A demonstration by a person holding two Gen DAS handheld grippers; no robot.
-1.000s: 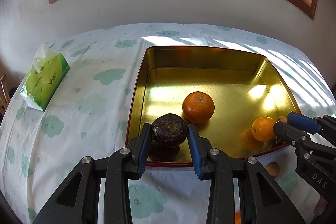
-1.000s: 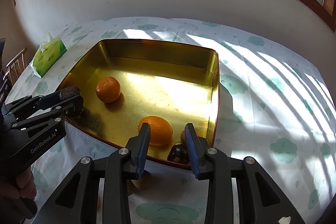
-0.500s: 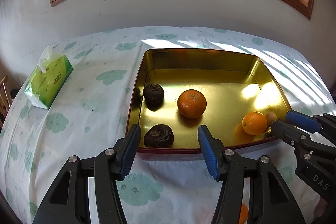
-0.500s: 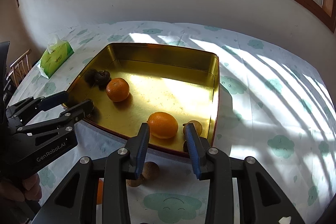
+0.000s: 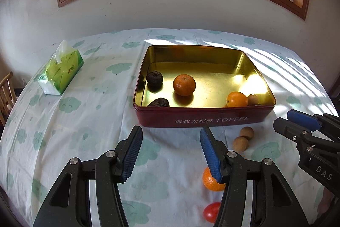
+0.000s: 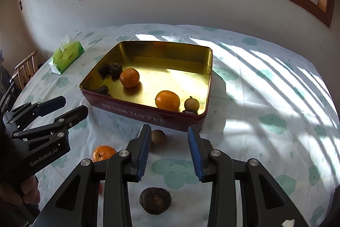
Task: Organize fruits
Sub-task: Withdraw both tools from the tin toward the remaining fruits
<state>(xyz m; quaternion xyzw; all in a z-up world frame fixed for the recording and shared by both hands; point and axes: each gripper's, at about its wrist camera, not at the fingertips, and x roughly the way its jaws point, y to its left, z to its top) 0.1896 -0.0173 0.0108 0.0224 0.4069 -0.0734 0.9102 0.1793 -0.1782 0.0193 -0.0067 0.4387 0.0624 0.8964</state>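
A red tin [image 5: 204, 118] with a gold inside holds two dark wrinkled fruits [image 5: 154, 78], a mandarin [image 5: 184, 85], an orange [image 5: 237, 99] and a small brown fruit [image 5: 252, 99]. On the cloth in front of it lie two brown round fruits [image 5: 240, 143], an orange [image 5: 209, 181], a red fruit [image 5: 211, 214] and a dark fruit [image 6: 155, 200]. My left gripper [image 5: 171, 130] hangs open over the cloth before the tin, nothing between its fingers. My right gripper [image 6: 169, 128] is open too, above the cloth, with a brown fruit [image 6: 158, 136] just left of its gap.
A green tissue pack [image 5: 61, 71] lies on the cloth to the left of the tin. A wooden chair [image 5: 6, 93] stands past the table's left edge. A wall with a window runs behind the table. A hand [image 6: 19, 190] holds the left gripper.
The left gripper opened and let a dark fruit go into the tin. Both grippers then drew back from the tin and rose over the cloth in front of it.
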